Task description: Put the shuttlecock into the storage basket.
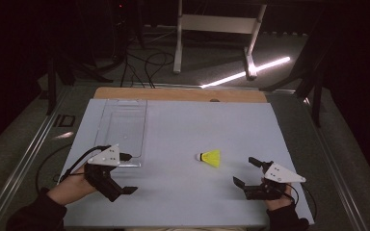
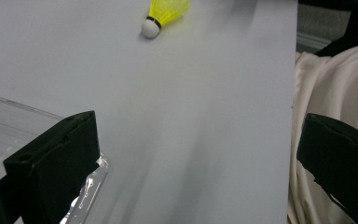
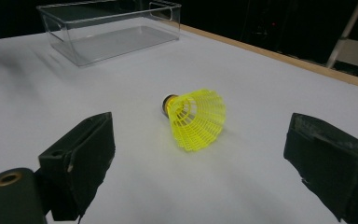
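A yellow shuttlecock [image 1: 210, 157] lies on its side on the white board [image 1: 188, 120], its cork pointing left. My right gripper [image 1: 244, 171] stands open just to the right of it and holds nothing. In the right gripper view the shuttlecock [image 3: 196, 116] lies ahead between the wide-apart jaws of that gripper [image 3: 200, 158], skirt toward the camera. My left gripper [image 1: 127, 173] is open and empty at the near corner of a clear plastic box [image 1: 122, 130]. In the left gripper view the shuttlecock [image 2: 165, 11] is far ahead and the box corner [image 2: 9, 121] sits beside the left jaw.
The clear box [image 3: 112, 28] is empty and lies at the board's left side. A wooden strip [image 1: 178, 94] runs along the far edge. Pale cloth [image 2: 335, 84] hangs past the board's near edge. A white table frame [image 1: 217, 29] stands on the floor beyond.
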`<state>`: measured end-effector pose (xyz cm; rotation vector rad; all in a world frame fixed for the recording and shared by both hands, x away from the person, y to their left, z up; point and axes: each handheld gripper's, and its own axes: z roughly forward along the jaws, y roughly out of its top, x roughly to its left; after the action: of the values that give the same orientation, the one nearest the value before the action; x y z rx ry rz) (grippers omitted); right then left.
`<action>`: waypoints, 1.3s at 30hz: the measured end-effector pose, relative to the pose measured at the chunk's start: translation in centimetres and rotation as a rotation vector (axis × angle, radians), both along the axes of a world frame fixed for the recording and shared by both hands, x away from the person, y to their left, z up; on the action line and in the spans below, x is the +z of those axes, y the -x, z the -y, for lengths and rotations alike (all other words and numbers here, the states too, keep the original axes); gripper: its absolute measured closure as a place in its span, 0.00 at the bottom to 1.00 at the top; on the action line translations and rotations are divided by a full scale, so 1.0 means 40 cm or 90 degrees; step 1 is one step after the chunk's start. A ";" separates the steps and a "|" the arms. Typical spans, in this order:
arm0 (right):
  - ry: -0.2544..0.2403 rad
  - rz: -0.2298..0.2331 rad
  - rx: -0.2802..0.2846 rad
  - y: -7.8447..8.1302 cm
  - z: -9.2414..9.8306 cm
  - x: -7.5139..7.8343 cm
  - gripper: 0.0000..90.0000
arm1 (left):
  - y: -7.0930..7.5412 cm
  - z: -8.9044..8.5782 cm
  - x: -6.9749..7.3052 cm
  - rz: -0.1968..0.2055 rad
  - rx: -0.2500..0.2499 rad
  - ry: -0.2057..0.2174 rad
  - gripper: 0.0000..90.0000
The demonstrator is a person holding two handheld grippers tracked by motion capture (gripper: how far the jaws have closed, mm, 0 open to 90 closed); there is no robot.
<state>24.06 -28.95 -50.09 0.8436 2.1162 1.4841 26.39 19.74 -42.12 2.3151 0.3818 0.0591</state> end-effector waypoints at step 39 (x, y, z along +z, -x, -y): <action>-0.010 -0.001 0.006 0.000 0.002 0.001 0.10 | -0.057 0.148 0.011 -0.078 -0.184 -0.152 0.00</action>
<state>24.07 -29.05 -50.03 0.8415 2.1149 1.5076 28.67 13.83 -41.69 2.5948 0.0997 -0.1900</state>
